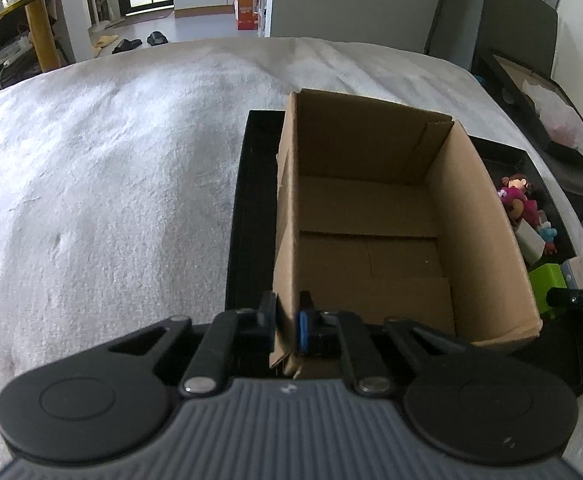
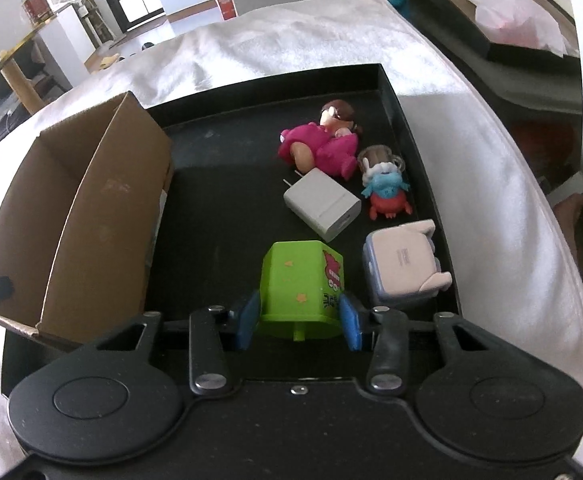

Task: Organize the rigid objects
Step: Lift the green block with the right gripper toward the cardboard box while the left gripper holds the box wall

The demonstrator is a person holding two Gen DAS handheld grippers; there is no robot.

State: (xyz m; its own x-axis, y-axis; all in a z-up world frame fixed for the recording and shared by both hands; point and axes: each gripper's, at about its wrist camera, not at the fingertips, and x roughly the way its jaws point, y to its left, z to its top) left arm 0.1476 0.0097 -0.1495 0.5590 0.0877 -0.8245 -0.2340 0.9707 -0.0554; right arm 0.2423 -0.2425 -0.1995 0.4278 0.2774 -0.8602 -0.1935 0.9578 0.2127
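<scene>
An open cardboard box (image 1: 371, 208) stands on a black tray (image 1: 243, 200); it is empty inside. My left gripper (image 1: 287, 320) is shut on the box's near left wall. In the right wrist view the box (image 2: 91, 216) is at the left of the tray (image 2: 219, 184). My right gripper (image 2: 299, 320) has its blue pads on both sides of a green charger block (image 2: 303, 284) lying on the tray, pads touching it. Beyond lie a white charger (image 2: 323, 204), a pale square adapter (image 2: 403, 268), a pink figurine (image 2: 323, 140) and a blue-red figurine (image 2: 387, 188).
The tray sits on a white towel-covered surface (image 1: 111, 160). A dark shelf with a box and pink tissue (image 2: 511, 12) stands at the far right. The right gripper's tip (image 1: 579, 300) shows at the right edge of the left wrist view.
</scene>
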